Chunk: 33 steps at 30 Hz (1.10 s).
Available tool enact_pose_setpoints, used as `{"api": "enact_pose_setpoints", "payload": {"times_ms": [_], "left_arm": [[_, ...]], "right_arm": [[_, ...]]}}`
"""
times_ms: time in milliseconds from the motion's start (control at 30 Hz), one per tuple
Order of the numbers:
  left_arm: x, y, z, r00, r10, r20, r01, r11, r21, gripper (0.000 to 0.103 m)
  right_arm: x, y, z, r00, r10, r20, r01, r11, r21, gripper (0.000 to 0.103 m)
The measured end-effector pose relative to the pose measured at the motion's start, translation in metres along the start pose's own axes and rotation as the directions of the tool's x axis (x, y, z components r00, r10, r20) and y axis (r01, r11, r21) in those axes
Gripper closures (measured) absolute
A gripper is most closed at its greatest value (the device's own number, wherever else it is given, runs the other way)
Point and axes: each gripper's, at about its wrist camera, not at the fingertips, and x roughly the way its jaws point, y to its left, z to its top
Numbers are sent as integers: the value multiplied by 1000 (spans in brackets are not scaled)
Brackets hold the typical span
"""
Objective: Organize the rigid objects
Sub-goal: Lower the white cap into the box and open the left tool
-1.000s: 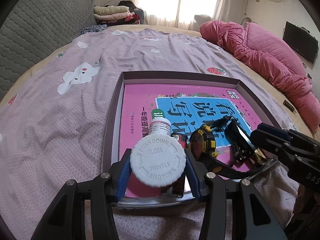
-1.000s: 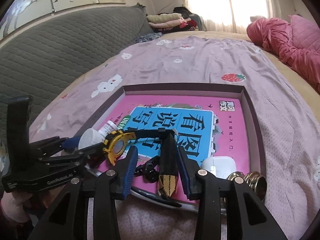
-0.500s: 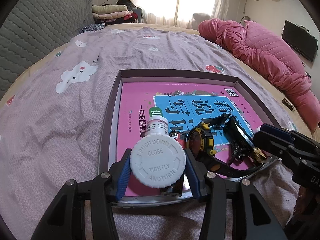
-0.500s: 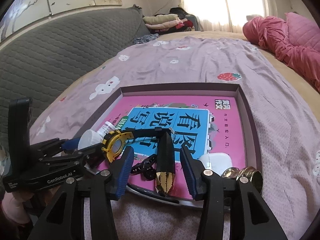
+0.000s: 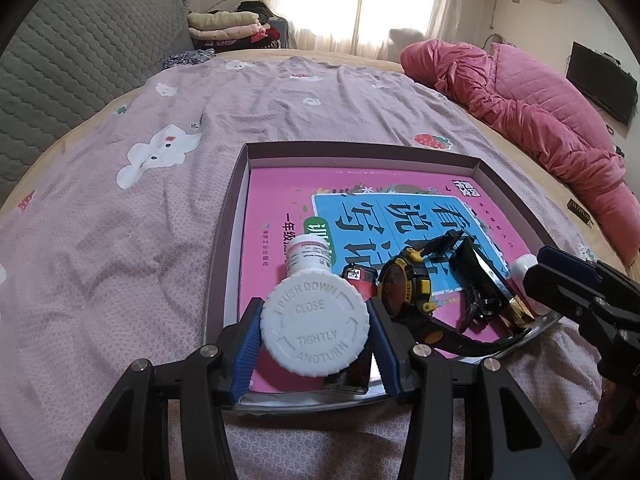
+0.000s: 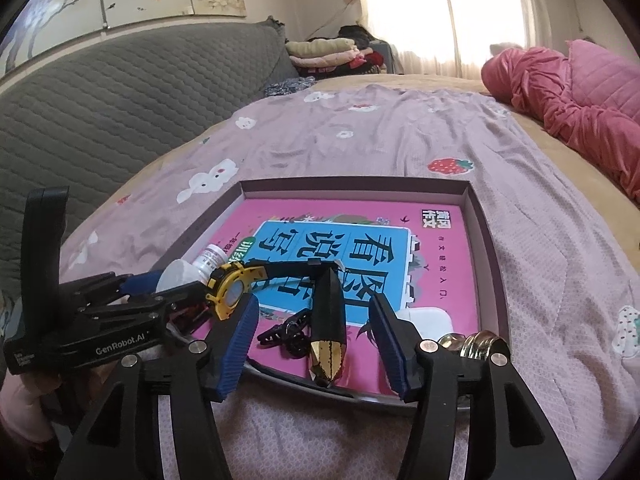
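Left wrist view: my left gripper [image 5: 314, 338] has its blue fingers [image 5: 245, 350] pinching the ribbed cap of a white pill bottle [image 5: 314, 330], which lies on its side over the near left corner of the shallow box [image 5: 224, 248], cap toward me. That box sits on the bed [image 5: 120, 240] and is lined by a pink book [image 5: 400, 216]. Just right of the bottle lie a small red lighter [image 5: 358, 278] and a yellow-and-black watch [image 5: 404, 288], then a black case with a gold tip [image 5: 486, 280].

From the right wrist view, my right gripper [image 6: 314, 346] hovers at the box's near edge with its fingers [image 6: 236, 344] spread wide, either side of the gold-tipped case without touching it. A black hair clip [image 6: 286, 330] lies just left of the case, a white earbud case [image 6: 428, 320] to its right, and gold rings [image 6: 478, 344] at the near right corner.
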Motion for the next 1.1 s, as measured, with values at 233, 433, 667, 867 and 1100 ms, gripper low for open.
{"api": "enact_pose_setpoints", "payload": {"times_ms": [233,433,667,867,1100], "left_arm": [[-3,3,1,1000,18,8,-18,1000,-21,52],[-9,5,3,999,16,28,-15,999,-32,52],[-22,6,6,997,8,78,-5,999,-36,46],[-37,0,4,993,1,117,0,1000,-8,44],[-52,-17,-7,992,2,125,-9,999,54,37]], "right_arm": [[-4,1,-1,999,-29,15,30,1000,-8,38],[-10,-3,-1,997,-66,30,66,998,-1,36],[-16,-6,-2,994,-98,40,98,995,8,33],[-24,-8,-5,991,-127,48,127,992,14,30],[-33,-1,-9,989,-139,56,140,990,-1,29]]}}
